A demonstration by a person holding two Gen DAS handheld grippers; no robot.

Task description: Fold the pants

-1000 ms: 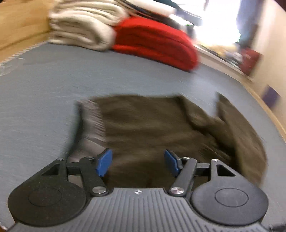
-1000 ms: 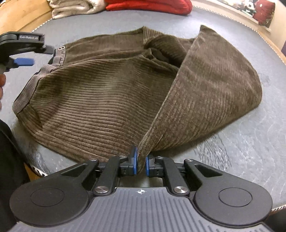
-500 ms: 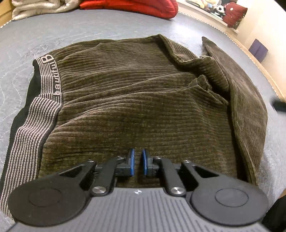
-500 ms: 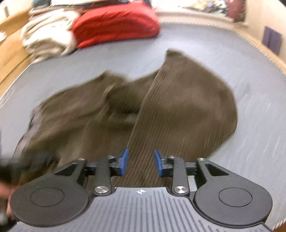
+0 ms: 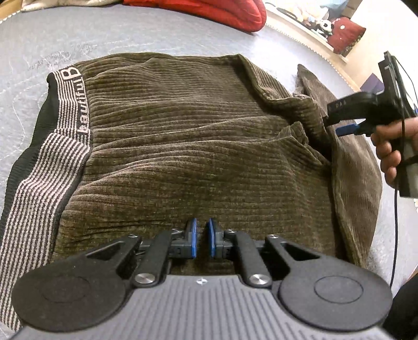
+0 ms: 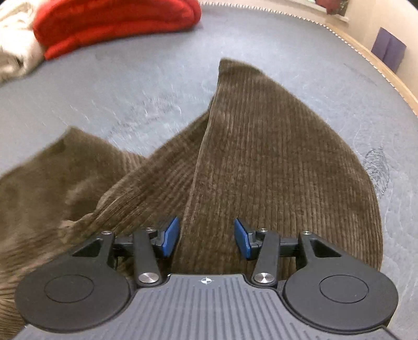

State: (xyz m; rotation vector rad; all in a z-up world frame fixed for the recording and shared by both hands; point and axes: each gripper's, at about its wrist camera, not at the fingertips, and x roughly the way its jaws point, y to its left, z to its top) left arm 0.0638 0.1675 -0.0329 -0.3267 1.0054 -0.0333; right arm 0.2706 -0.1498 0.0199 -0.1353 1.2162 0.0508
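The brown corduroy pants [image 5: 196,146] lie partly folded on the grey bed [image 6: 300,57], legs still loose. Left hand-held gripper [image 5: 201,240] pinches their near edge; right hand-held gripper [image 6: 206,236] hovers wide, empty.

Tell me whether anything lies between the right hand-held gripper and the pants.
Nothing visible does. The right hand-held gripper hangs open directly over the brown corduroy pants, with only fabric between and beneath its fingers. The red bundle lies far off.
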